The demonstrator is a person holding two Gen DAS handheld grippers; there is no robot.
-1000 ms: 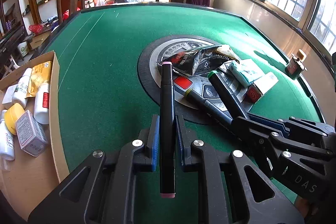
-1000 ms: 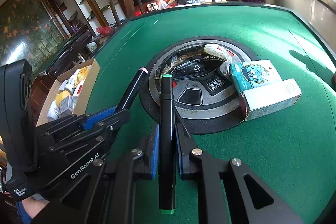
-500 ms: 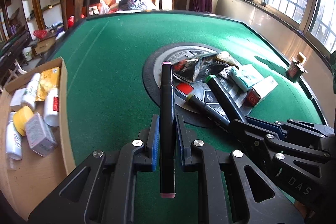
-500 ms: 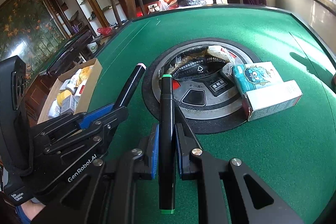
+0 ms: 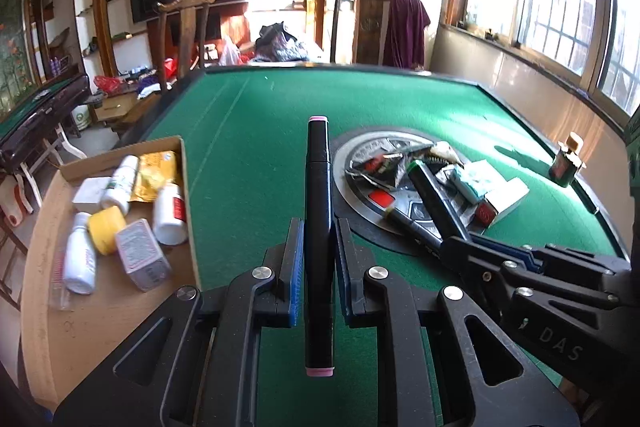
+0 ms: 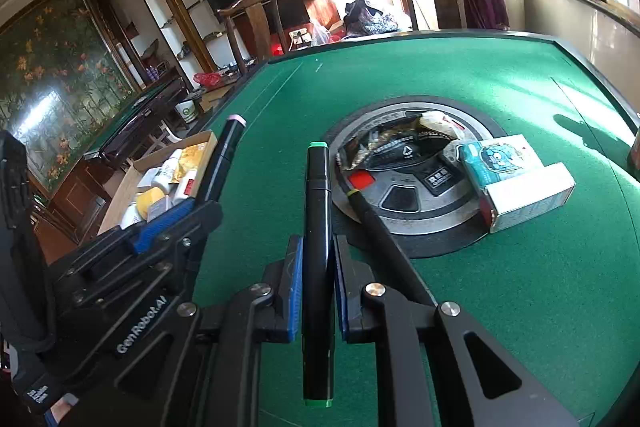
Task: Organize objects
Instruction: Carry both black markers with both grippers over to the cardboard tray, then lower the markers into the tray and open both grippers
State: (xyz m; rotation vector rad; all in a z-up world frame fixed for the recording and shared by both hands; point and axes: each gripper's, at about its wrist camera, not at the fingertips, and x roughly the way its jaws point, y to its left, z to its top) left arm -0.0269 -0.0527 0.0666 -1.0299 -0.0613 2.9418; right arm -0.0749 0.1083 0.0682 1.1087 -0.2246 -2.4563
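Both hands have lifted a little since a moment ago, and the left one has swung toward the cardboard box (image 5: 185, 187), so more of the box shows now and the room behind looks higher. On the far left, that box sits at the edge of the green table (image 5: 256, 131), with white bottles (image 5: 170, 209), a yellow lid (image 5: 106, 229), a gold packet (image 5: 158, 171) and a small grey carton (image 5: 142, 261) lying inside it. Next comes the left gripper (image 5: 319, 251), squeezed tight on a black marker with pink ends (image 5: 318, 227); the marker points up and away, above the felt just beside the box. To its right the right gripper (image 6: 318, 267) is pinched tight on a black marker with green ends (image 6: 317, 267) in the same way, held over the table near the round metal plate (image 6: 404, 211) in the middle. A third dark marker with a yellow-green band (image 6: 372, 215) lies with its tip on that plate. A crumpled dark wrapper (image 6: 400, 143) rests on the plate, and at its right side a blue-green box (image 6: 492, 163) lies touching a white box (image 6: 528, 197). Far right, near the table edge, stands a small dark green bottle (image 5: 564, 167).
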